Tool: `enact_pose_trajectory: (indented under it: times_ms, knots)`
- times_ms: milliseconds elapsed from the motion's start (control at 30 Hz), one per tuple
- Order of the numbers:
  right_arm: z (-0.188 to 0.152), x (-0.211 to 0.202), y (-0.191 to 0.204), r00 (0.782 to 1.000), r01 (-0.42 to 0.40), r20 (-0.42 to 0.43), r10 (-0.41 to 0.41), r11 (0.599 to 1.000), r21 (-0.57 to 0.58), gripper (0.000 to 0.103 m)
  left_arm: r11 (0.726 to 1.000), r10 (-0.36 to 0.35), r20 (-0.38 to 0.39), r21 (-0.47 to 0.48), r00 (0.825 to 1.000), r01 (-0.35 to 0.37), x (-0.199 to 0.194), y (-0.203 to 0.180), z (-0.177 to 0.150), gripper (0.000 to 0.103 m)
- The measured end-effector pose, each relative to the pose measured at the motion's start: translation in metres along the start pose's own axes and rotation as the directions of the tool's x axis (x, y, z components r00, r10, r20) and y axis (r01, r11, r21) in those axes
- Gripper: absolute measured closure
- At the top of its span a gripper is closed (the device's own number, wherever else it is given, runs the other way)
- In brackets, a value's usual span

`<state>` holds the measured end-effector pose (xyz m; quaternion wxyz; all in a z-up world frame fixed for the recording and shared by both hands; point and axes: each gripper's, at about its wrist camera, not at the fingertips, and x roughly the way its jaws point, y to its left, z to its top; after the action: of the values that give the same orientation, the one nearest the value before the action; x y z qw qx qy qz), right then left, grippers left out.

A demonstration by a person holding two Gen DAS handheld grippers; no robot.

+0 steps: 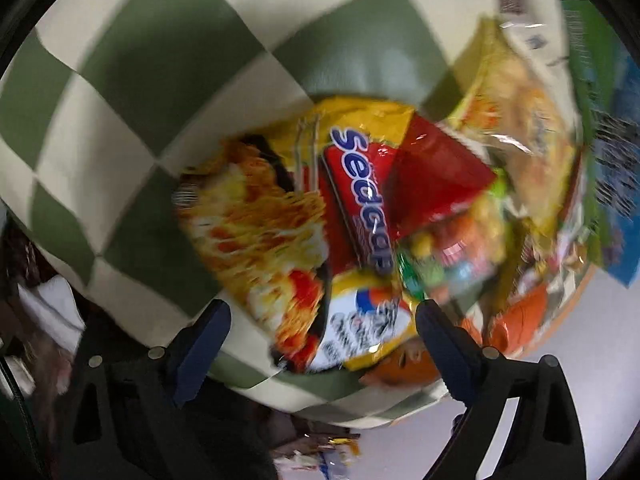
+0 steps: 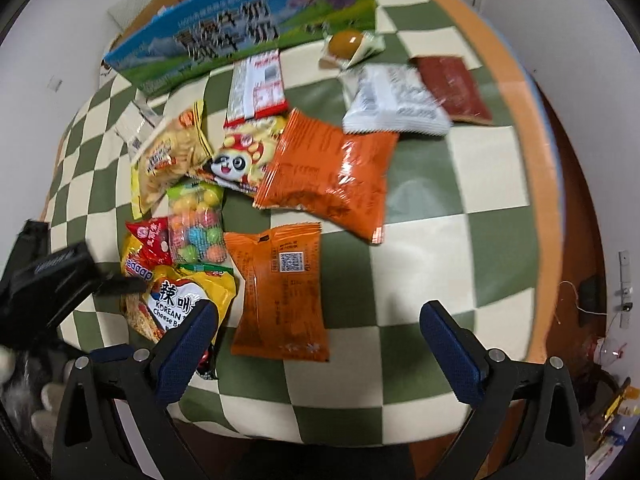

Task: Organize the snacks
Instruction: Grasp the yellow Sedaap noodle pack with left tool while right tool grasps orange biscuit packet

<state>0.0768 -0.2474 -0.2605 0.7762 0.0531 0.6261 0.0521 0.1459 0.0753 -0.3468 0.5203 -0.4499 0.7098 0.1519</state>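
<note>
A pile of snack packets lies on a green-and-cream checked tablecloth (image 2: 460, 184). In the left wrist view my left gripper (image 1: 322, 318) is open just above a yellow Sedaap noodle packet (image 1: 280, 216), with a red packet (image 1: 436, 172) and a bag of coloured candy balls (image 1: 448, 252) beside it. In the right wrist view my right gripper (image 2: 318, 320) is open over a small orange packet (image 2: 280, 296). A larger orange packet (image 2: 332, 172), a panda packet (image 2: 240, 160) and the candy bag (image 2: 196, 224) lie beyond it. The left gripper (image 2: 52, 280) shows at the left.
A blue-and-green carton box (image 2: 248, 28) stands at the table's far side. A white packet (image 2: 396, 100), a dark red packet (image 2: 452, 88) and a wrapped egg (image 2: 348, 44) lie at the far right. The table's orange rim (image 2: 532, 128) curves down the right.
</note>
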Motion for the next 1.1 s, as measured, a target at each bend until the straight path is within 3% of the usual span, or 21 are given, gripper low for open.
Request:
enact_pose_trajectory:
  times_ms: [133,167,233,267,367,400,533,600,633,667,733,800,900,967,1033,1100]
  knots:
    - [0.000,0.020,0.003,0.999,-0.019,-0.031,0.019,1.000,-0.011,0.003,1.000,0.026,0.065,-0.012,0.998,-0.025,0.018,0.003,-0.004,0.012]
    - [0.000,0.025,0.003,0.999,-0.028,-0.043,0.028,1.000,-0.011,0.003,0.999,0.042,0.083,0.007,0.996,-0.043,0.020,0.004,-0.008,0.019]
    - [0.000,0.032,0.002,0.996,-0.052,-0.068,0.052,0.999,-0.007,0.007,0.992,0.081,0.138,0.087,0.987,-0.093,0.021,0.007,-0.021,0.019]
    - [-0.001,0.036,0.002,0.995,-0.062,-0.078,0.062,0.998,-0.006,0.008,0.982,0.111,0.164,0.131,0.980,-0.133,0.021,0.005,-0.026,0.019]
    - [-0.002,0.049,-0.001,0.989,-0.086,-0.121,0.086,0.996,0.001,0.013,0.916,0.217,0.264,0.279,0.940,-0.290,0.022,0.006,-0.044,0.019]
    - [-0.002,0.054,-0.002,0.986,-0.099,-0.136,0.099,0.995,0.009,0.015,0.875,0.249,0.297,0.339,0.922,-0.346,0.025,0.005,-0.050,0.019]
    - [-0.002,0.070,-0.001,0.975,-0.139,-0.171,0.142,0.990,0.027,0.016,0.599,0.384,0.435,0.554,0.814,-0.579,0.043,-0.005,-0.079,0.019]
    - [-0.001,0.075,0.005,0.974,-0.141,-0.178,0.143,0.990,0.023,0.017,0.514,0.390,0.488,0.589,0.781,-0.624,0.048,-0.004,-0.088,0.019]
    - [0.000,0.077,0.008,0.972,-0.145,-0.183,0.147,0.989,0.023,0.018,0.495,0.384,0.499,0.599,0.777,-0.629,0.049,-0.004,-0.091,0.019]
    - [0.001,0.081,0.011,0.970,-0.151,-0.188,0.153,0.988,0.027,0.019,0.491,0.375,0.504,0.604,0.778,-0.628,0.050,-0.004,-0.095,0.019]
    - [0.002,0.088,0.018,0.971,-0.134,-0.198,0.136,0.991,0.026,0.029,0.515,0.352,0.497,0.605,0.793,-0.608,0.051,-0.003,-0.094,0.017]
    - [0.001,0.092,0.027,0.975,-0.103,-0.195,0.102,0.995,0.002,0.042,0.572,0.329,0.467,0.593,0.820,-0.567,0.051,0.006,-0.082,0.015]
    - [-0.004,0.092,0.040,0.980,-0.062,-0.195,0.051,0.997,-0.051,0.046,0.704,0.268,0.388,0.547,0.882,-0.454,0.053,0.022,-0.073,0.015]
    - [-0.013,0.093,0.051,0.974,-0.043,-0.227,0.023,0.996,-0.083,0.047,0.780,0.219,0.341,0.502,0.914,-0.374,0.054,0.034,-0.065,0.015]
    - [-0.024,0.095,0.062,0.963,-0.056,-0.270,0.026,0.993,-0.101,0.046,0.831,0.160,0.328,0.464,0.931,-0.306,0.055,0.046,-0.064,0.015]
    - [-0.029,0.096,0.067,0.958,-0.061,-0.285,0.033,0.994,-0.089,0.045,0.842,0.128,0.335,0.461,0.934,-0.281,0.056,0.053,-0.070,0.018]
